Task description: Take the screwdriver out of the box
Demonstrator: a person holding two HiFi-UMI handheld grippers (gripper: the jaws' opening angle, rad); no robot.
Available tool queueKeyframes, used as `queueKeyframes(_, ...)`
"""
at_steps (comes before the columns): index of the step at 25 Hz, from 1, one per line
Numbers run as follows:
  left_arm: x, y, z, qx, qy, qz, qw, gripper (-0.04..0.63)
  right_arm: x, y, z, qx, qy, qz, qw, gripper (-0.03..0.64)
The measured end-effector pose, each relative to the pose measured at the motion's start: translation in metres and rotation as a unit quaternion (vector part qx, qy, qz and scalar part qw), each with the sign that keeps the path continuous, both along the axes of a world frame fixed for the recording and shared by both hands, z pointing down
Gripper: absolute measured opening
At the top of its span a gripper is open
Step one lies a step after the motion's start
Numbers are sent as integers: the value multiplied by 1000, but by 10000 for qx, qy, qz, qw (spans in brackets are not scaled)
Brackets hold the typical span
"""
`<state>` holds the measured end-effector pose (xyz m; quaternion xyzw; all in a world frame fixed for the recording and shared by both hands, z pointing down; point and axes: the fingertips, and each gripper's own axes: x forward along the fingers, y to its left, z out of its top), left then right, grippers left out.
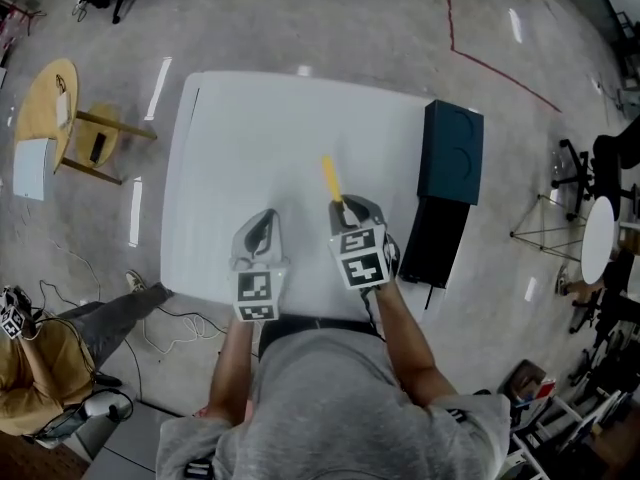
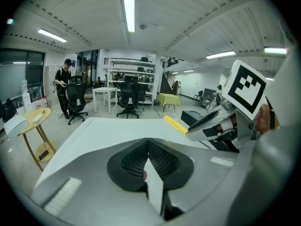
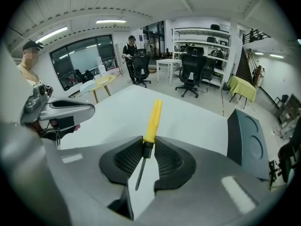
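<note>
Right gripper (image 3: 149,144) clamped on the screwdriver (image 3: 153,119) at the collar where handle meets shaft. The yellow handle projects forward beyond the jaws, above the white counter (image 1: 250,138), and the shaft points back. The open dark box (image 1: 452,153) stands to the right, well apart. Left gripper (image 2: 148,147) closed, empty.

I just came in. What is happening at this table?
A person stands at a white table with a gripper in each hand. The right gripper is shut on a yellow-handled screwdriver and holds it over the table, outside the dark box at the table's right edge. The left gripper is shut and empty beside it.
</note>
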<state>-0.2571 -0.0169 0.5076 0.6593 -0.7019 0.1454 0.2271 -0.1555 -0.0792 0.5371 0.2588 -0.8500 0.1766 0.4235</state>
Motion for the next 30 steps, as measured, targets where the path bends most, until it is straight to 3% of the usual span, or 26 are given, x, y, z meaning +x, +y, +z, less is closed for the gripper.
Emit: queueKeyframes(30,-35,-46,83,-654,445,282,9965,11,-40,-34,91,-582,533,122,9968,83)
